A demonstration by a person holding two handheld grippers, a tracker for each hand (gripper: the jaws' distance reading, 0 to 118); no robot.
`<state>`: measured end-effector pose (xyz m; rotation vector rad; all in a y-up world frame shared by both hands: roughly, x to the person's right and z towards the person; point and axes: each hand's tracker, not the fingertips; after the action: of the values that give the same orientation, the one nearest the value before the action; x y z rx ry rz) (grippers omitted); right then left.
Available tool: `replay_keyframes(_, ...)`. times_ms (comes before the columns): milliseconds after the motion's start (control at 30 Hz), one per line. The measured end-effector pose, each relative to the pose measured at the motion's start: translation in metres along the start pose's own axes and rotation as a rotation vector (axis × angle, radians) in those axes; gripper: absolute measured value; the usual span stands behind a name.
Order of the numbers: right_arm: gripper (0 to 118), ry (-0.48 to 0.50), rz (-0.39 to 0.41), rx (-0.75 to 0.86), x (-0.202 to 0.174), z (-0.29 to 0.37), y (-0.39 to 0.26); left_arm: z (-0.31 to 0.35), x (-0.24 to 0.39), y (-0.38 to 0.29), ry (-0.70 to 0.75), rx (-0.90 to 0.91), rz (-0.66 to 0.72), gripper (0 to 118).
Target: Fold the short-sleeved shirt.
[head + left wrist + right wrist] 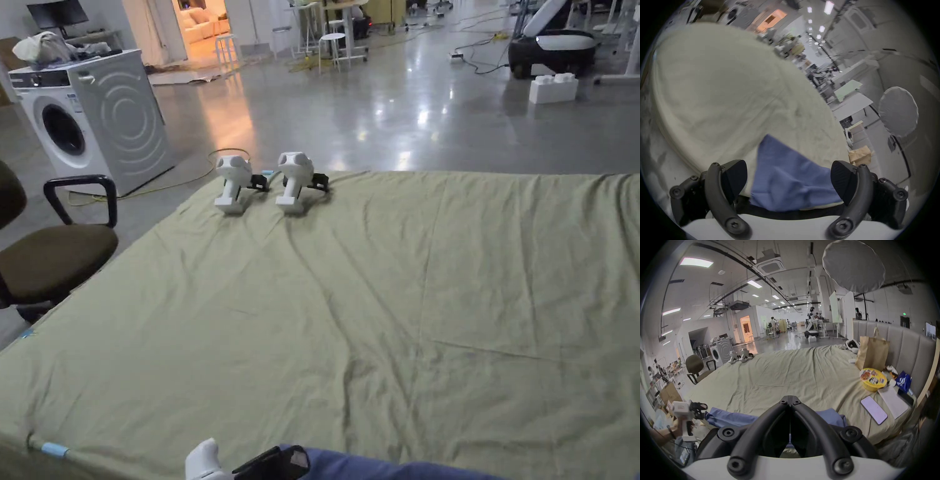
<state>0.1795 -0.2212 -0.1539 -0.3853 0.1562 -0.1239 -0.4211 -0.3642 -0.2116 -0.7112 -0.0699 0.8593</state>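
Observation:
A blue shirt (pixel 400 470) lies bunched at the near edge of the bed, on the olive-green sheet (pixel 375 300). In the left gripper view, my left gripper (pixel 787 164) is open, its jaws wide apart on either side of the blue shirt (pixel 786 178) without touching it. A hand holds that left gripper (pixel 696 408) at the shirt's left end in the right gripper view. My right gripper (pixel 790 400) is shut, jaw tips together just above the shirt (pixel 730 417). I see no fabric between them.
Two spare white grippers (pixel 262 181) lie at the far left corner of the bed. A chair (pixel 50 256) and washing machine (pixel 94 119) stand to the left. A paper bag (pixel 872 352), yellow bowl (pixel 873 379), phone (pixel 873 409) and notebook (pixel 893 400) sit by the headboard.

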Motion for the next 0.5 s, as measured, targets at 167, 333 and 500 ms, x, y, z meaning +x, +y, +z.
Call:
replay_keyframes(167, 2, -0.011, -0.042, -0.057, 0.007, -0.007, -0.007, -0.012, 0.009, -0.006, -0.051, 0.031, 0.122, 111)
replay_keyframes(333, 2, -0.008, -0.053, -0.075, 0.006, -0.005, -0.009, -0.046, 0.002, -0.003, -0.051, -0.035, 0.232, 17)
replay_keyframes(500, 2, -0.023, -0.041, -0.081, 0.012, 0.003, -0.01, -0.031, 0.0, 0.015, -0.045, 0.035, 0.222, 15)
